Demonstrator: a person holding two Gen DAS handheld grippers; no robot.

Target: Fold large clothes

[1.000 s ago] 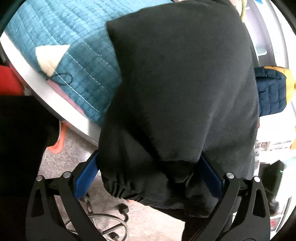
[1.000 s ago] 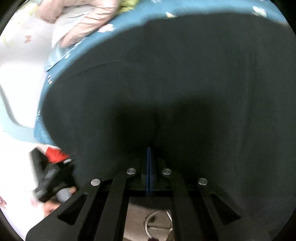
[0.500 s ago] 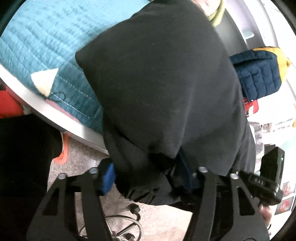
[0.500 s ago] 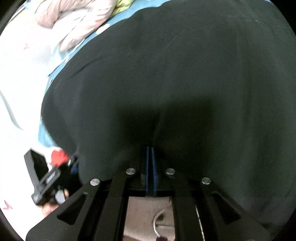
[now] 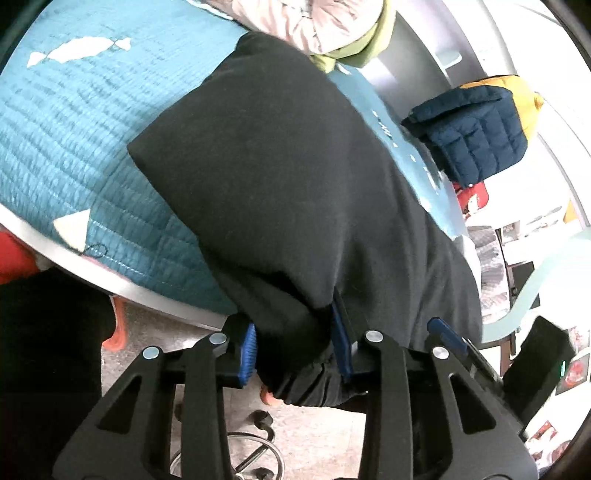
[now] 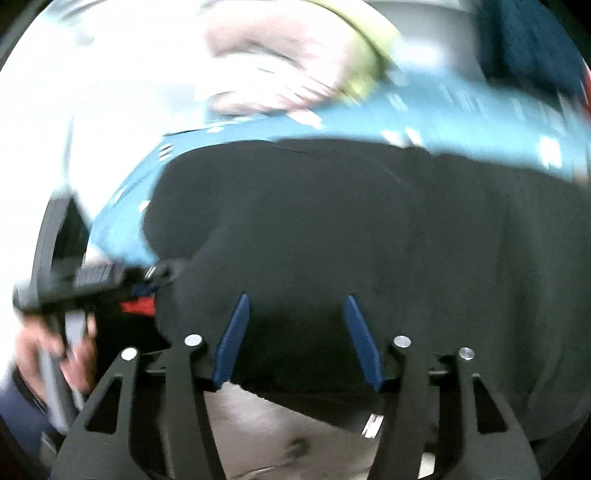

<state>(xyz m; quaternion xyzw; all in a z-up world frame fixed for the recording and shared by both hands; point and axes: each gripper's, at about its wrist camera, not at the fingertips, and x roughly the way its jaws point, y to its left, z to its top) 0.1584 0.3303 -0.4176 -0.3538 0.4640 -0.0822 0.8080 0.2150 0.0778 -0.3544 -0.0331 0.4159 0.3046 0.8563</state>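
A large black garment (image 5: 288, 166) lies on a teal quilt (image 5: 74, 129), with its near edge hanging over the table edge. My left gripper (image 5: 293, 347) is closing, and its blue pads press on a bunched black cuff at that hanging edge. In the blurred right wrist view my right gripper (image 6: 297, 339) is opening. Its blue pads stand wide apart and the black garment (image 6: 369, 240) lies just beyond them, not pinched. My left gripper (image 6: 110, 280), held by a hand (image 6: 37, 350), shows at the left of that view.
A pink padded jacket with green lining (image 5: 325, 22) lies at the quilt's far end. A navy and yellow puffer (image 5: 476, 129) sits to the right. The grey table edge (image 5: 155, 295) runs below the quilt. A chair base (image 5: 251, 443) stands on the floor below.
My left gripper went from wide open to closed on the bunched cuff and rose. My right gripper, shut on the fabric before, has opened, let the fabric go, rolled and drawn back.
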